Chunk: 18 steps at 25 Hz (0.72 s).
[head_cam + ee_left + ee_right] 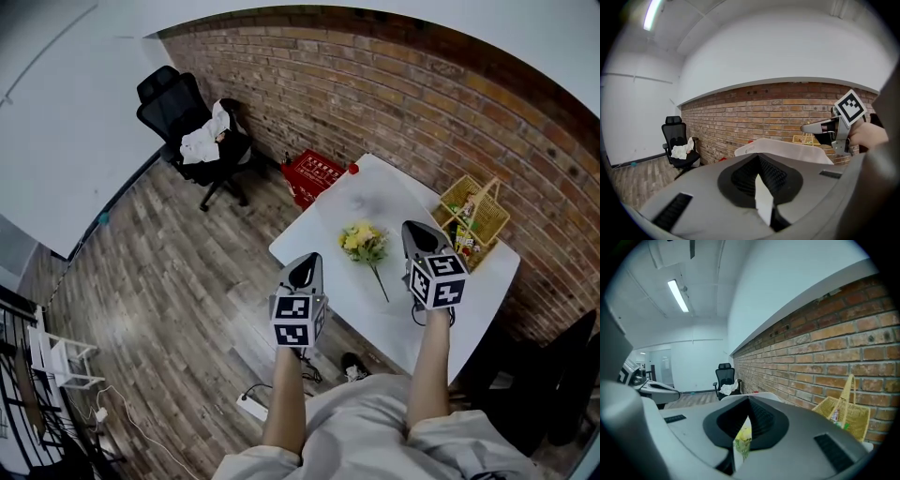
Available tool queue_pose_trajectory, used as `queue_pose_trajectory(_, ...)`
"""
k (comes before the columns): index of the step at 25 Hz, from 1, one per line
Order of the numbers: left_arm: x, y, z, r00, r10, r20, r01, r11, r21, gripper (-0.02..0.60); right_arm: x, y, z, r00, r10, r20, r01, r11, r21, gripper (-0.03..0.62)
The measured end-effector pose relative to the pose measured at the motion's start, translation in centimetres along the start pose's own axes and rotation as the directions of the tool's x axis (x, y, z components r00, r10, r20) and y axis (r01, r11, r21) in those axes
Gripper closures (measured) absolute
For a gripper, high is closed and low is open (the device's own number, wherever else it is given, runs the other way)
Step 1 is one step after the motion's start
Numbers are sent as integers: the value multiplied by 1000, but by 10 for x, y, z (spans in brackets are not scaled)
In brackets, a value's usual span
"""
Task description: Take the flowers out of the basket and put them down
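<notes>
Two containers show in the head view: a wicker basket (495, 221) at the right corner of the white table (394, 192), close to the brick wall, and a red crate (312, 174) on the wood floor just past the table's far end. The basket stands upright with its handle raised, and a few coloured packets (466, 242) sit in it (too small to say what they are). What the crate holds cannot be made out.

A bunch of yellow flowers (362, 240) lies flat on the table top, outside the basket and well apart from it, with the stem trailing toward the person.

The right gripper (419, 236) hangs over the table between the flowers and the basket, touching neither. Its jaws are pressed together on nothing; in the right gripper view only a thin slit stays between them, and the yellow blooms (743, 437) show through it, with the basket (855, 416) off to the right.

The left gripper (303, 272) hangs at the table's near left edge, beside the stem. Its jaws likewise meet, pinching nothing.

An office chair (178, 108) with a white cloth (204, 142) on its seat stands by the wall.
</notes>
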<state>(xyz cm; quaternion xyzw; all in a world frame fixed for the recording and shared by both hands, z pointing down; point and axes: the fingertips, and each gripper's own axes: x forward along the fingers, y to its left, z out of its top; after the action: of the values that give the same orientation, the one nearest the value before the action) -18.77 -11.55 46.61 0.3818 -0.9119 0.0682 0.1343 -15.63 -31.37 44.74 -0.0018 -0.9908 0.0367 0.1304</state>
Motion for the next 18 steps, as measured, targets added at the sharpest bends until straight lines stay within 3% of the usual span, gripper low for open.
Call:
queue_pose_trajectory(3,20,1,-2,1000,-5,-4,5,1000,-3,558,20,-3,-4,999,44,-23,-44,999,-14,577)
queue_pose_trajectory(7,32,9,-8,1000,-4,-26,4,1000,-10,558,37,-13,1,999,4,54,-2,999,-33,576)
queue_pose_trajectory(12,52,31,-3,1000,5,-25,-6,999,-36,558,69,-5,-13,1000,28,12,-28,1000,-13,568)
queue_pose_trajectory(15,68,41,1,1000,-9,-26,8,999,-36,558,88,-3,-21,999,-2,41,2,1000,14,566)
queue_pose_trajectory(18,89,45,11,998,-50,-33,49,998,-44,558,102,-4,-37,1000,2,-1,-1,998,61,500)
